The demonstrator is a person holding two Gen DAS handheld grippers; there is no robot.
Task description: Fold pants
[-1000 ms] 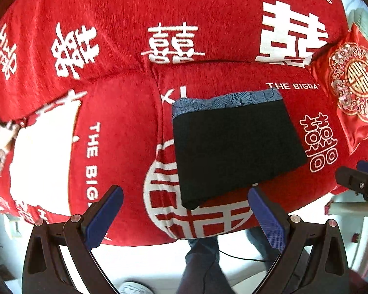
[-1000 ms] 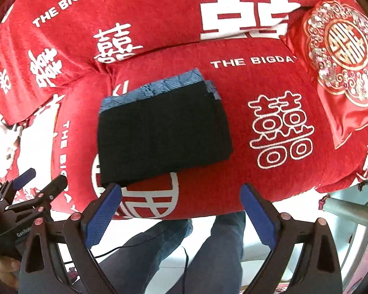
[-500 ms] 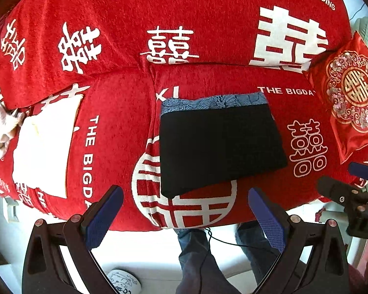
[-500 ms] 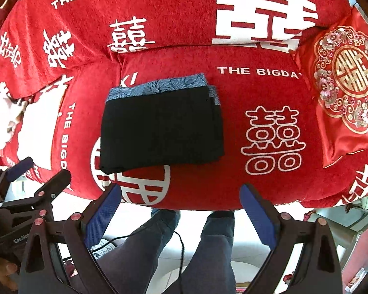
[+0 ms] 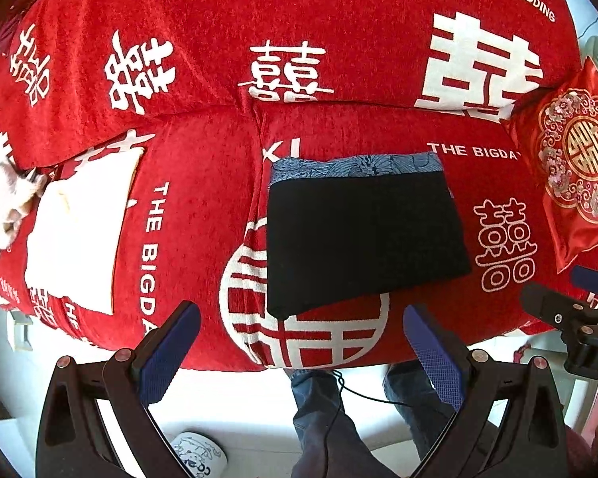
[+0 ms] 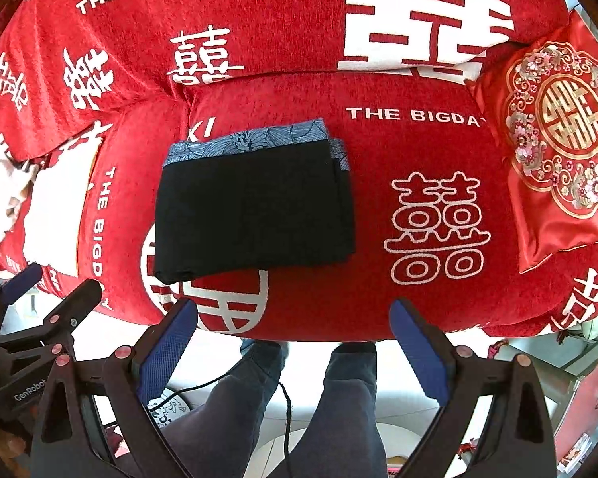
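One pair of folded black pants (image 5: 362,239) lies flat on the red sofa (image 5: 203,183), on the seat cushion, with a blue patterned band (image 5: 355,165) showing along its far edge. In the left wrist view the pants sit at 12 o'clock from the left hand-held gripper (image 5: 299,354), well apart from it; its two blue-padded fingers (image 5: 167,352) stand wide apart and hold nothing. In the right wrist view the pants (image 6: 255,215) lie at 11 o'clock from the right hand-held gripper (image 6: 293,352), likewise clear of it; its two fingers (image 6: 416,352) are also spread and empty. Each hand-held gripper hangs off the front edge of the sofa, above the floor, and each appears at the edge of the other's view: the right one at 3 o'clock, the left one at 8 o'clock. Counted: one pants, two hand-held grippers, one embroidered red cushion (image 5: 578,163) at 2 o'clock of the pants, one white cloth (image 5: 79,239) at 9 o'clock. Two trousered legs (image 6: 339,410) of the person stand below the sofa edge.
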